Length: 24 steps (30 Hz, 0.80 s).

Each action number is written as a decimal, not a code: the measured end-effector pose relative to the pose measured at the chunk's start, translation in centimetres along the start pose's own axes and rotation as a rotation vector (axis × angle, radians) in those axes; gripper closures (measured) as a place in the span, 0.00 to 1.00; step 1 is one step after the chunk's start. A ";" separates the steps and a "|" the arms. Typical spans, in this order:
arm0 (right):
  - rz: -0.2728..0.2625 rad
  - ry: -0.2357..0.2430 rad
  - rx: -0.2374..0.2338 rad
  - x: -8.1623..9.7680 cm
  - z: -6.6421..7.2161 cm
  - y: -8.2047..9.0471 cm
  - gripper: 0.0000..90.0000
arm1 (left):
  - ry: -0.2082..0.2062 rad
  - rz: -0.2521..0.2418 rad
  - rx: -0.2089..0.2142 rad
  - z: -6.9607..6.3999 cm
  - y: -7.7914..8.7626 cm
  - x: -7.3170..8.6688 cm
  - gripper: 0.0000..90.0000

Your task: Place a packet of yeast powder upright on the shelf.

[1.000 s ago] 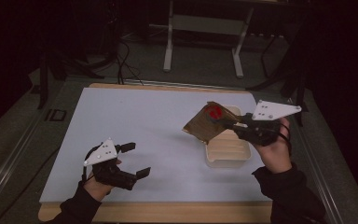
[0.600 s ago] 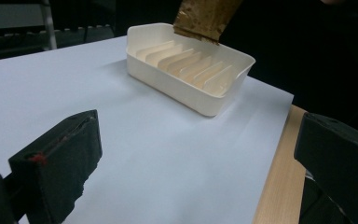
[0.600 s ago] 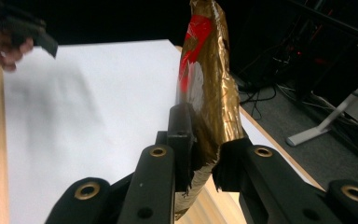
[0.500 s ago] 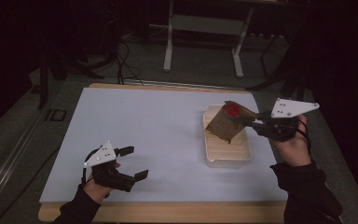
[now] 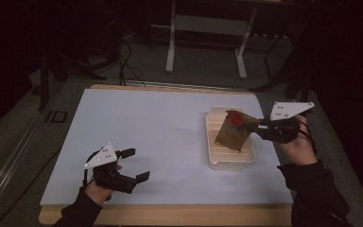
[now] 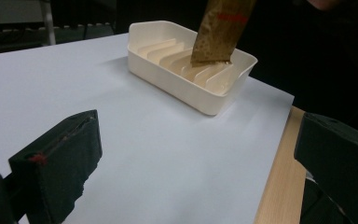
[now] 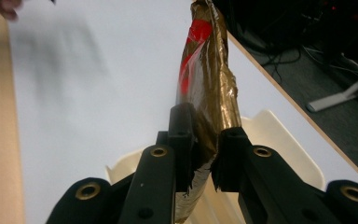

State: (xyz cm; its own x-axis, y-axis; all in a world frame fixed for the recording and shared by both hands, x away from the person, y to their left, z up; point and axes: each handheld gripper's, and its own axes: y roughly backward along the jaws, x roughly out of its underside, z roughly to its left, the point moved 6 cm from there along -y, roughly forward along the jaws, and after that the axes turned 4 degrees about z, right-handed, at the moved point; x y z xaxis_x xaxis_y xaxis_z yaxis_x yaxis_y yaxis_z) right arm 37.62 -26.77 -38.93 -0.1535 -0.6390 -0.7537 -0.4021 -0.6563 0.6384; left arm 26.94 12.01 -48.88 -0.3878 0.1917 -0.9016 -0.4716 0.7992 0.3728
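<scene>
**Packet Held Over the Slotted Tray**

Above the white ribbed tray (image 5: 230, 161), the right gripper (image 5: 260, 125) pinched a brown foil packet (image 5: 231, 132) by its upper edge, jaws closed tight on the crinkled film so it hung nearly upright. That edge grip left the lower end free, probably to slip between the tray's ridges. The packet's bottom looked just inside the tray, though contact could not be told. Near the table's front edge, the left gripper (image 5: 134, 164) rested with jaws apart, holding nothing, well clear of the tray.

Brown packet (image 5: 234, 131) (red mark on top) stands tilted over ribbed white tray (image 5: 214, 156).
</scene>
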 end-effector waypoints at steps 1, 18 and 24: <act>0.012 0.009 0.003 0.0 0.0 -0.2 0.89 | 0.001 -0.001 -0.001 0.0 0.0 0.0 0.02; -0.002 0.026 -0.025 -0.6 -0.2 -3.3 0.89 | 0.020 -0.013 0.003 0.3 0.1 0.2 0.02; -0.021 0.007 -0.063 -0.7 0.0 -4.0 0.89 | 0.019 -0.008 0.006 0.2 0.0 0.3 0.02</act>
State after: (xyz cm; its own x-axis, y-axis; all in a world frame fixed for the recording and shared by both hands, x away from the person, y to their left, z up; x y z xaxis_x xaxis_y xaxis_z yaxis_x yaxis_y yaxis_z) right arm 39.37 -23.73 -40.95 -0.1392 -0.6275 -0.7661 -0.3479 -0.6933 0.6311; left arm 27.02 12.13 -49.18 -0.3989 0.1740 -0.9003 -0.4704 0.8040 0.3638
